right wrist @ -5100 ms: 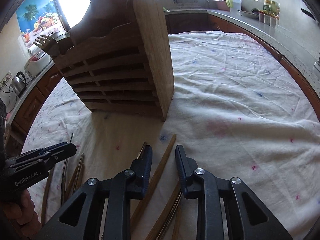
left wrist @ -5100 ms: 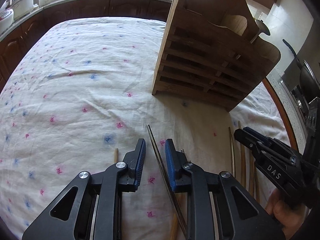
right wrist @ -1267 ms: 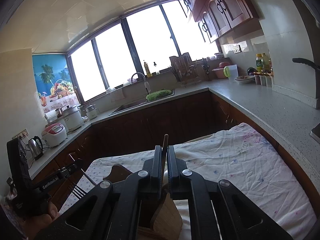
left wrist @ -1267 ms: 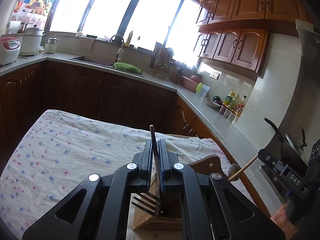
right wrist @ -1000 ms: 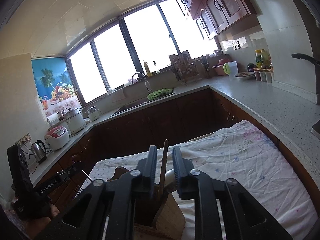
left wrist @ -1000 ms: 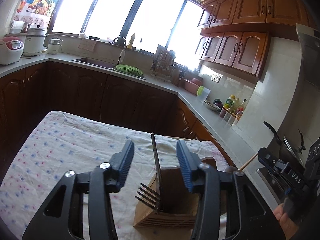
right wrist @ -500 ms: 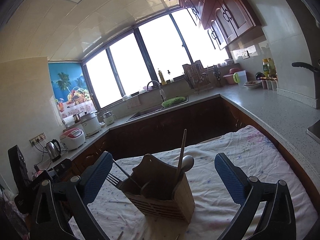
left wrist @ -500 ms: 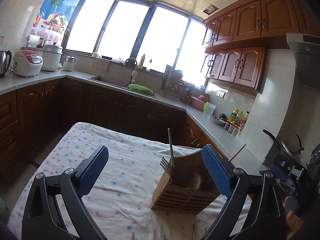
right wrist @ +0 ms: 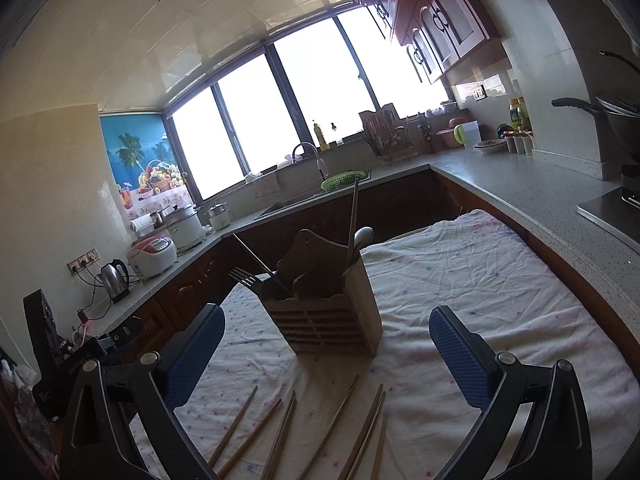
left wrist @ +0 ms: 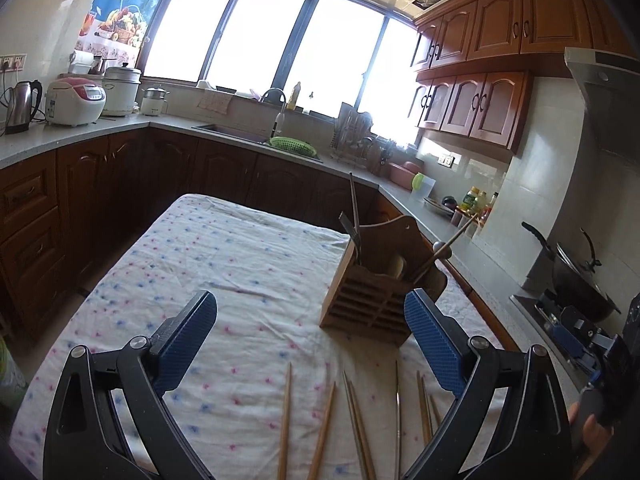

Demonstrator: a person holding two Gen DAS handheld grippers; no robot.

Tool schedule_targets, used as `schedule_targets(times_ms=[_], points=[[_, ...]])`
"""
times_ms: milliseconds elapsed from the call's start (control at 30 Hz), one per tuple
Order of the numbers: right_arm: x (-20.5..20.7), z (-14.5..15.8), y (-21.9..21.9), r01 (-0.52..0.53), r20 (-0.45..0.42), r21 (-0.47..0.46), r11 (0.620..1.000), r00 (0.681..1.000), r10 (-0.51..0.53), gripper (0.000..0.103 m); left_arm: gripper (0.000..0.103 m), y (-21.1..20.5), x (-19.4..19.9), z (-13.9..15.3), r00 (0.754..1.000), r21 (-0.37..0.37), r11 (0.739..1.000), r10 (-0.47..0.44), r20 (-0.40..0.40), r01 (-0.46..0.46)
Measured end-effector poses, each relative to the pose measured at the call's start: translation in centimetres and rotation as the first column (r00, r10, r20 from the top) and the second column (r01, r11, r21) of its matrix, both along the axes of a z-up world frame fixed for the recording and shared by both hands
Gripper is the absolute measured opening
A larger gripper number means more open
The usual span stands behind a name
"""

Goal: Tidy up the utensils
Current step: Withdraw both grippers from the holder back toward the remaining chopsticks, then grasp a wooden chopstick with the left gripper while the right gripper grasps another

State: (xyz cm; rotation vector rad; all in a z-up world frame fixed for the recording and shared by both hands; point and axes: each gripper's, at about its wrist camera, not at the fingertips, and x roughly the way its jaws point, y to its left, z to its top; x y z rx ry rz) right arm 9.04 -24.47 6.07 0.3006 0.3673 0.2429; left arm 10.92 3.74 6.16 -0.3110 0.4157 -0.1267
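Observation:
A wooden utensil holder (left wrist: 380, 280) (right wrist: 324, 304) stands on the table with the flowered cloth (left wrist: 224, 264). It holds a fork (right wrist: 248, 278), a dark chopstick (left wrist: 354, 208), a wooden chopstick (right wrist: 353, 216) and a spoon (right wrist: 362, 238). Several loose chopsticks (left wrist: 324, 424) (right wrist: 320, 432) lie on the cloth in front of it. My left gripper (left wrist: 310, 340) is wide open and empty, above the loose chopsticks. My right gripper (right wrist: 326, 352) is wide open and empty, also pulled back from the holder.
Dark wooden cabinets and grey counters (left wrist: 80, 136) ring the table. A sink (left wrist: 256, 136) lies under the window. A stove with a wok (left wrist: 572, 276) stands on the right. A rice cooker and a kettle (right wrist: 116, 280) stand on the left counter.
Both grippers let go of their chopsticks, which now stand in the holder. Both opened wide and drew back and down, so the loose chopsticks on the cloth show again.

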Motion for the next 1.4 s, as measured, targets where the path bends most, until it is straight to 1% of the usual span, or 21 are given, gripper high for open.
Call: schedule_targets(times_ms=[133, 300, 433, 533, 633, 767, 1000, 1300, 1367, 1400], points=[[-1.3, -1.1, -0.1, 0.009, -0.016, -0.019, 1.000, 1.000, -0.010, 0.103, 0.097, -0.1, -1.3, -0.9, 1.000, -0.003, 1.000, 0.000, -0.031, 0.000], [-2.8, -2.3, 0.3, 0.049, -0.022, -0.094, 0.994, 0.998, -0.051, 0.103, 0.097, -0.2, -2.3, -2.0, 0.998, 0.003, 1.000, -0.011, -0.065, 0.012], [-3.0, -3.4, 0.4, 0.042, -0.051, -0.095, 0.995, 0.998, -0.047, 0.103, 0.097, -0.3, -2.8, -2.6, 0.996, 0.010, 1.000, -0.012, -0.084, 0.013], [-2.9, -4.1, 0.5, 0.044, -0.077, -0.118, 0.992, 0.996, -0.053, 0.103, 0.097, -0.3, -3.0, -3.1, 0.995, 0.016, 1.000, -0.007, -0.097, 0.008], [-2.8, -4.8, 0.6, 0.044, -0.099, -0.133, 0.990, 0.993, -0.057, 0.103, 0.097, -0.3, -3.0, -3.5, 0.994, 0.025, 1.000, -0.002, -0.110, 0.004], [-2.6, -5.7, 0.3, 0.044, -0.128, -0.127, 0.991, 0.990, -0.060, 0.103, 0.097, -0.3, -2.9, -4.0, 0.992, 0.030, 1.000, 0.002, -0.124, 0.002], [-2.2, -6.6, 0.4, 0.034, -0.152, -0.131, 0.991, 0.987, -0.054, 0.103, 0.097, -0.6, -2.3, -4.7, 0.988, 0.048, 0.999, -0.002, -0.152, 0.009], [-0.7, -8.4, 0.8, 0.011, -0.226, -0.133, 0.991, 0.973, -0.041, 0.102, 0.097, -0.5, -0.9, -6.7, 0.973, 0.067, 0.998, 0.006, -0.229, 0.010], [-0.6, -8.7, 0.9, 0.007, -0.237, -0.143, 0.990, 0.971, -0.041, 0.099, 0.097, -0.5, -0.5, -7.0, 0.969, 0.076, 0.997, 0.005, -0.246, 0.014], [-0.4, -8.9, 0.9, 0.005, -0.245, -0.149, 0.989, 0.969, -0.042, 0.095, 0.097, -0.6, -0.3, -7.2, 0.967, 0.079, 0.997, 0.003, -0.255, 0.017]])
